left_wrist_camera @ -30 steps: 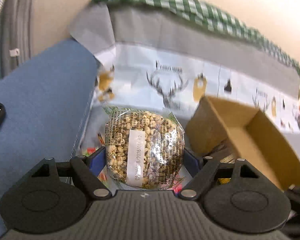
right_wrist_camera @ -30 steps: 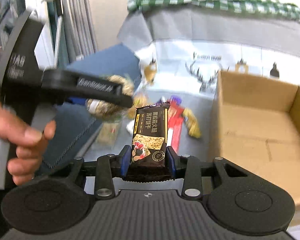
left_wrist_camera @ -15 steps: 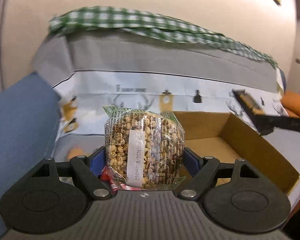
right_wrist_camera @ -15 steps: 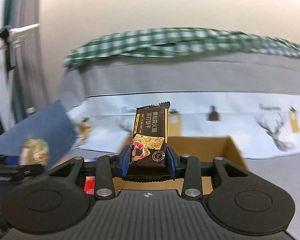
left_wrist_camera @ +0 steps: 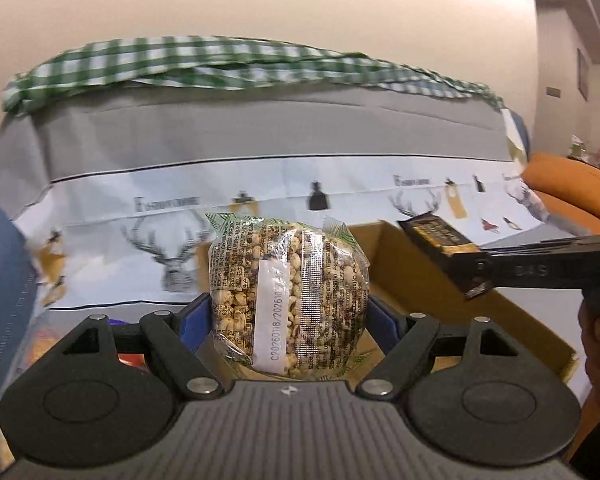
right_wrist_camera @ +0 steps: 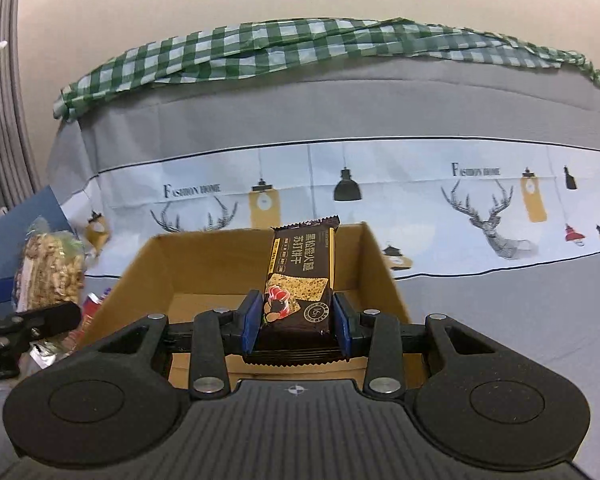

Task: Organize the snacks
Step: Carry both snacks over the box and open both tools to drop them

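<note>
"FASHION HOME" on deer-print cloth [right_wrist_camera: 380, 200]

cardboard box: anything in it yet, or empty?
Empty as far as visible: the cardboard box shows bare floor and walls. Its near floor is hidden behind the right tool, which holds the cracker packet above it.

Puffed-grain pack [right_wrist_camera: 50, 270] left of box [right_wrist_camera: 148, 276]

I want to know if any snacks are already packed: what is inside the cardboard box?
The visible floor and walls of the cardboard box are bare. Its near part is hidden behind the right gripper and its cracker packet, so something could lie there unseen.
</note>
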A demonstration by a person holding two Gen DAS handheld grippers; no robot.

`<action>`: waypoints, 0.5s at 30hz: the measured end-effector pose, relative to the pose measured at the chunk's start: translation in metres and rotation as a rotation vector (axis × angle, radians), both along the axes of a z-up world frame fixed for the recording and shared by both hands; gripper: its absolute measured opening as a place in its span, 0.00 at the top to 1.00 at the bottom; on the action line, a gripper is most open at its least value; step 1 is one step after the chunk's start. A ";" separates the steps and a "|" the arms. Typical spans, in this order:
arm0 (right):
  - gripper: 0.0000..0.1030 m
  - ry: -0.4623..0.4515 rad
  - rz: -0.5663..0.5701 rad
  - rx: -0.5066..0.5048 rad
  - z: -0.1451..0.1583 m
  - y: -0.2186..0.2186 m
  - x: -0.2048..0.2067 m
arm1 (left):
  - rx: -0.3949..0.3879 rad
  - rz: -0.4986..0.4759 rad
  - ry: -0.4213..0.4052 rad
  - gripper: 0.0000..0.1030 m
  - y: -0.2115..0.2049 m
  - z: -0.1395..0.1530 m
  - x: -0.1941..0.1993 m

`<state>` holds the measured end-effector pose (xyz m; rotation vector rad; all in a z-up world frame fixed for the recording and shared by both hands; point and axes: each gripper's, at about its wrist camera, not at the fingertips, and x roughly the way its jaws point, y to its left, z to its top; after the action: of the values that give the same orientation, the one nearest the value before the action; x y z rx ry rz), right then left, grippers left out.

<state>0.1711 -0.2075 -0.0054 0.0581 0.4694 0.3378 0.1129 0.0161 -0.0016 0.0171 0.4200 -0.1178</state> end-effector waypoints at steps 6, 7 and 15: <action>0.62 0.033 -0.064 0.015 -0.005 -0.025 0.004 | 0.046 -0.074 -0.002 0.18 -0.028 -0.010 0.006; 0.62 0.041 -0.072 0.023 -0.006 -0.027 0.005 | 0.049 -0.083 -0.006 0.18 -0.029 -0.010 0.006; 0.62 0.063 -0.082 0.032 -0.008 -0.027 0.009 | 0.033 -0.093 0.005 0.18 -0.031 -0.013 0.010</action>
<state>0.1801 -0.2342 -0.0134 0.1187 0.5227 0.2631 0.1231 -0.0150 -0.0151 0.0691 0.4258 -0.2025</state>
